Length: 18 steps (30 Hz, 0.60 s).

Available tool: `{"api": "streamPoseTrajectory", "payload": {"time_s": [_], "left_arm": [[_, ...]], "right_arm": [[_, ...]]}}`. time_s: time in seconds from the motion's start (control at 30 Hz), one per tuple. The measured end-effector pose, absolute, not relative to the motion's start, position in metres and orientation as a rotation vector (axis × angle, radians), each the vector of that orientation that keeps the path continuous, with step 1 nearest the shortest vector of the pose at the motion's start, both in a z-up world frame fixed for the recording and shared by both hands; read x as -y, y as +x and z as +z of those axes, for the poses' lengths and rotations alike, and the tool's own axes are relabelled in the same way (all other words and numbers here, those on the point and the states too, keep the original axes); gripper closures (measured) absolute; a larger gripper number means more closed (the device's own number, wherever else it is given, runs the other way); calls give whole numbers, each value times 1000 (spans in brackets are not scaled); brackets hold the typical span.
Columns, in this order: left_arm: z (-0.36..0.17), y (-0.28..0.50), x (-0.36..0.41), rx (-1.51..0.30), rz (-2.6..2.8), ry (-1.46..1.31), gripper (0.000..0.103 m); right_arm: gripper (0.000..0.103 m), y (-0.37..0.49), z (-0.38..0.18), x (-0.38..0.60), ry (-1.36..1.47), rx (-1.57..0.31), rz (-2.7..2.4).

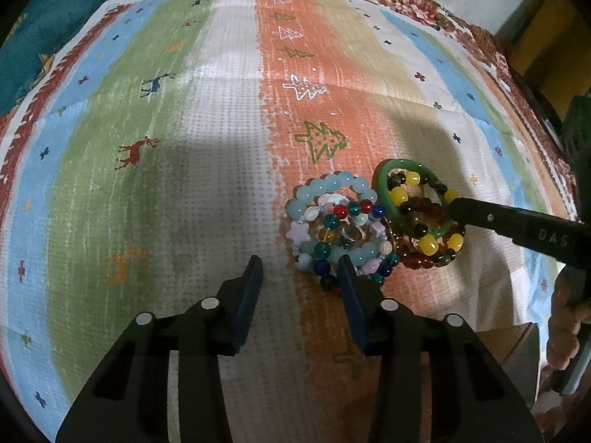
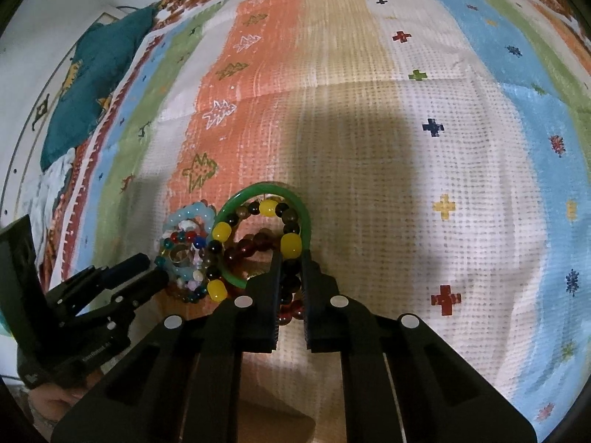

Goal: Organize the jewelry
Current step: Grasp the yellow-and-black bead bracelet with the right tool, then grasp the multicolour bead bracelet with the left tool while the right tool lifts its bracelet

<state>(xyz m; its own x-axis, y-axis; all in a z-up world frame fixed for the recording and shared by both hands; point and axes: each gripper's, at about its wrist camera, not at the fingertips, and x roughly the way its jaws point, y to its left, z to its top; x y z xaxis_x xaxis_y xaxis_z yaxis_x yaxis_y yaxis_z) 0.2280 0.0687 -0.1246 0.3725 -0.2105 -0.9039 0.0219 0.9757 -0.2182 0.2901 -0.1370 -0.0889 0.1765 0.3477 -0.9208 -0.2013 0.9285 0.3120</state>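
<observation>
The left gripper is hovering with its dark fingers spread wide and holding nothing, its right finger just beside a pile of pale blue and multicoloured bead bracelets. The pile is lying on the striped woven cloth, touching a smooth green bangle. The right gripper is pinching a yellow-and-dark beaded bracelet lying looped inside that bangle, over dark red beads.
</observation>
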Motion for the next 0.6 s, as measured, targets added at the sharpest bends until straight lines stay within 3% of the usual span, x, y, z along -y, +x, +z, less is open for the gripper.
{"api": "streamPoseTrajectory", "payload": {"time_s": [0.1, 0.4, 0.6], "left_arm": [[-125, 228, -69, -1185, -154, -185, 66], [-128, 229, -67, -1205, -180, -218, 93], [-121, 227, -69, -1202, -186, -226, 94]], "right_arm": [[93, 290, -87, 136, 122, -1333, 390], [93, 289, -83, 137, 110, -1323, 396], [93, 288, -79, 137, 91, -1310, 400]]}}
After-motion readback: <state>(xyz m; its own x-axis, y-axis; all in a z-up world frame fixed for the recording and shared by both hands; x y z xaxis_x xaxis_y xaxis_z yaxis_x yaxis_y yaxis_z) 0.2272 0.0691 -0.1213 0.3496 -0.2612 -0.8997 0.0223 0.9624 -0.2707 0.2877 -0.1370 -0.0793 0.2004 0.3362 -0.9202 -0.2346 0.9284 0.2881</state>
